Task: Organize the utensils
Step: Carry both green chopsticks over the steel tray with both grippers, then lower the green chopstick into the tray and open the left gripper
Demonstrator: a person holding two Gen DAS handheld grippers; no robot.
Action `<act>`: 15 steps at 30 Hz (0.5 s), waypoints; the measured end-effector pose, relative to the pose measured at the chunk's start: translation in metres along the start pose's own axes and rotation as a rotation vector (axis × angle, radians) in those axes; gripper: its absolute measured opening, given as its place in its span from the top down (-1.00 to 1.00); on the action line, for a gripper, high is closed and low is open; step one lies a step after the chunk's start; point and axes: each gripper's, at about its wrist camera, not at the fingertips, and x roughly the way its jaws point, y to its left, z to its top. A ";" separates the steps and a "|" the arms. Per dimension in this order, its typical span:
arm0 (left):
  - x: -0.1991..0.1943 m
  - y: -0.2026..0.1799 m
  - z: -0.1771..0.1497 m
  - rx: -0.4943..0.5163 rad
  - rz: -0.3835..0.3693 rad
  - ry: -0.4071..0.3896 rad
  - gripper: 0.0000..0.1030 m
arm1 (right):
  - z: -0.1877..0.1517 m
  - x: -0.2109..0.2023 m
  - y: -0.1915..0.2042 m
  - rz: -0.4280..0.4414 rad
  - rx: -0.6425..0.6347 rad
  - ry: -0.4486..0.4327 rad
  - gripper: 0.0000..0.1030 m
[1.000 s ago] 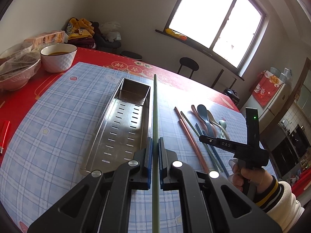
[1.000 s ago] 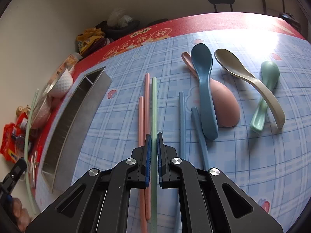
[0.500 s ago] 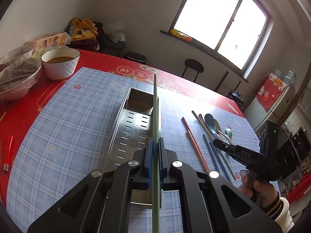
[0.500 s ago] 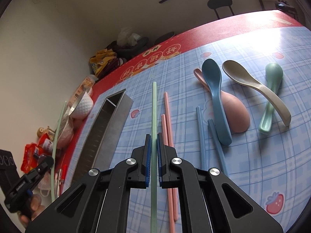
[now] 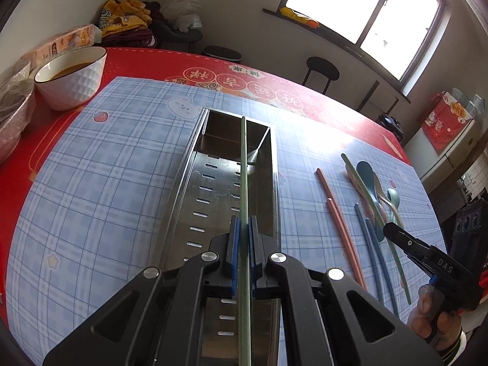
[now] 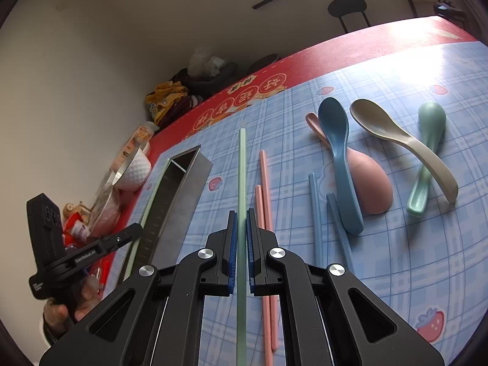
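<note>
On the left, the left gripper point(image 5: 243, 228) is clamped on a green chopstick point(image 5: 244, 183), which runs forward from between its blue pads, lengthwise over the slotted steel utensil tray point(image 5: 198, 189) below it, tip reaching the tray's far end. To the right, the right gripper point(image 6: 241, 222) is closed on a second green chopstick point(image 6: 242, 177), held above the blue checked mat point(image 6: 396, 259) on the surface. Beside it lie two pink chopsticks point(image 6: 264, 189), then two blue chopsticks point(image 6: 315, 213), then four spoons: a pink one point(image 6: 370, 183) under a blue one point(image 6: 338, 152), and a beige one point(image 6: 402, 143) crossing a green one point(image 6: 427, 158).
</note>
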 end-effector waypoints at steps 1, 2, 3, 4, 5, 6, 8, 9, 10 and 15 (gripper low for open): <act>0.004 0.000 -0.001 0.003 0.004 0.010 0.89 | 0.000 0.000 -0.001 -0.001 0.001 -0.001 0.89; 0.008 0.000 -0.003 0.005 0.005 0.019 0.89 | 0.000 0.001 -0.001 -0.002 0.002 -0.001 0.89; 0.012 0.001 -0.003 0.004 0.009 0.027 0.89 | 0.000 0.001 -0.002 -0.002 0.004 0.000 0.89; 0.015 0.001 -0.004 0.005 0.009 0.036 0.89 | 0.000 0.002 -0.003 -0.001 0.007 0.002 0.89; 0.018 0.001 -0.004 0.008 0.006 0.047 0.89 | -0.001 0.002 -0.004 -0.001 0.008 0.003 0.89; 0.020 0.001 -0.005 0.008 0.005 0.057 0.89 | -0.001 0.003 -0.004 -0.001 0.010 0.004 0.89; 0.025 0.002 -0.005 0.007 0.009 0.071 0.89 | -0.002 0.003 -0.006 -0.002 0.013 0.006 0.89; 0.026 0.002 -0.006 0.009 0.010 0.076 0.89 | -0.002 0.003 -0.006 -0.002 0.014 0.007 0.89; 0.027 0.002 -0.006 0.012 0.011 0.081 0.89 | -0.003 0.003 -0.006 -0.003 0.014 0.009 0.89; 0.031 -0.001 -0.007 0.031 0.007 0.092 0.89 | -0.004 0.004 -0.006 -0.007 0.019 0.013 0.89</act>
